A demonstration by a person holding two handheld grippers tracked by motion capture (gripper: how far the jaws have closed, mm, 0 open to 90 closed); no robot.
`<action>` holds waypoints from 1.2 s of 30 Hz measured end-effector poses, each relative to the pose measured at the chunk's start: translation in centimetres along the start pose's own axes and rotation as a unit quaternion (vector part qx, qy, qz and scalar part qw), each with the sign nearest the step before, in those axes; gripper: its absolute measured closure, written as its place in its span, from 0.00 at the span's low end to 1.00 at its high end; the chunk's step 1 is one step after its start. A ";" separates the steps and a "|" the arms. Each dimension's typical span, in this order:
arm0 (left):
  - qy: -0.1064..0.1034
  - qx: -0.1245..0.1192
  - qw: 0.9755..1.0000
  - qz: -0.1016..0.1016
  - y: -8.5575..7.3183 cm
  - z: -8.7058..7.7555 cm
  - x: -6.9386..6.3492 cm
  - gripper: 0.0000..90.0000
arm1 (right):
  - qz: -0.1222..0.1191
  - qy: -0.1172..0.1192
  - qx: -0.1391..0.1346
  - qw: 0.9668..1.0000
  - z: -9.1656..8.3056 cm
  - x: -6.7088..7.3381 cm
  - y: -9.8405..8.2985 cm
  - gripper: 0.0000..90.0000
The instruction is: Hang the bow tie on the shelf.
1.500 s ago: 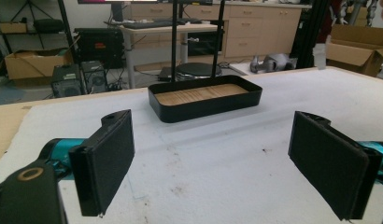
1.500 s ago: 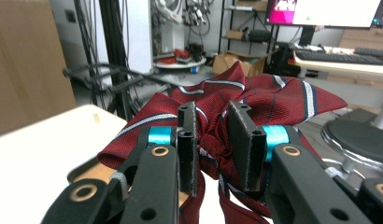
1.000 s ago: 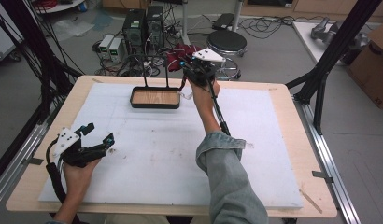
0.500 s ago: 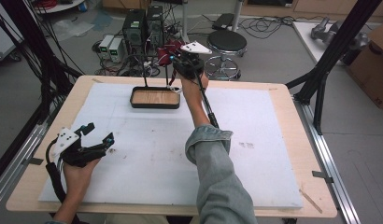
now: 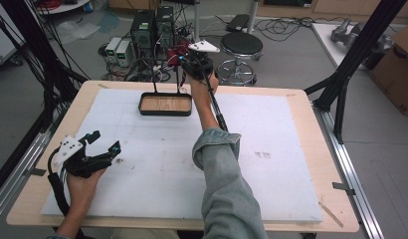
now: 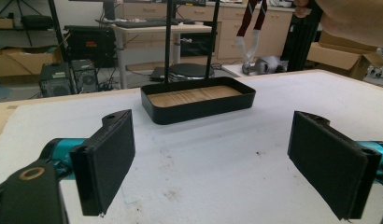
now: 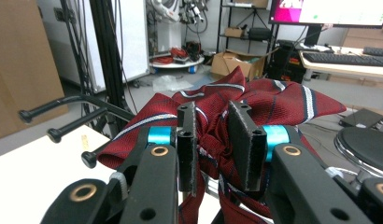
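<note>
With our right tool [image 7: 213, 140] clamped on the striped necktie [image 7: 273, 100] and left tool [image 6: 227, 163] apart, the silk could snag the rack pegs [image 7: 54, 135] beside it.

Left hand-held gripper [image 6: 213, 163]: two black padded jaws spread wide, nothing between them. White foam-covered worktop [image 6: 217, 154] below, lightly smudged. Ahead, shallow black rectangular tray with a wooden floor [image 6: 198, 97], two thin black upright rods [image 6: 167, 42] rising at its back edge. Top right: part of a bare forearm [image 6: 355, 18], possibly the other arm; blurred.
</note>
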State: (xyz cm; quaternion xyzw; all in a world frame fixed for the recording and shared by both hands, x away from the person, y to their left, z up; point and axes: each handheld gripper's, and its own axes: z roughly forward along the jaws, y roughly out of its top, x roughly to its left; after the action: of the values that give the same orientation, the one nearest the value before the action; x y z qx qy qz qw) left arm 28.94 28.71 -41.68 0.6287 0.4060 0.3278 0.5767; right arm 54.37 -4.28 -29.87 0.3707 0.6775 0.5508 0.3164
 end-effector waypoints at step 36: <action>0.004 0.000 1.000 0.000 0.0 -0.1 0.2 0.17 | 0.077 -0.040 0.103 0.991 0.9 -3.8 -5.3 0.80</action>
State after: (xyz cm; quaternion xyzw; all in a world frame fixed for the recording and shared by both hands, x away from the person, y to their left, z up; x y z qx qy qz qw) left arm 28.91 28.95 -41.70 0.6272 0.4084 0.3300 0.5753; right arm 56.28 -7.69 -35.13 0.4745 0.6864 0.4858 0.2602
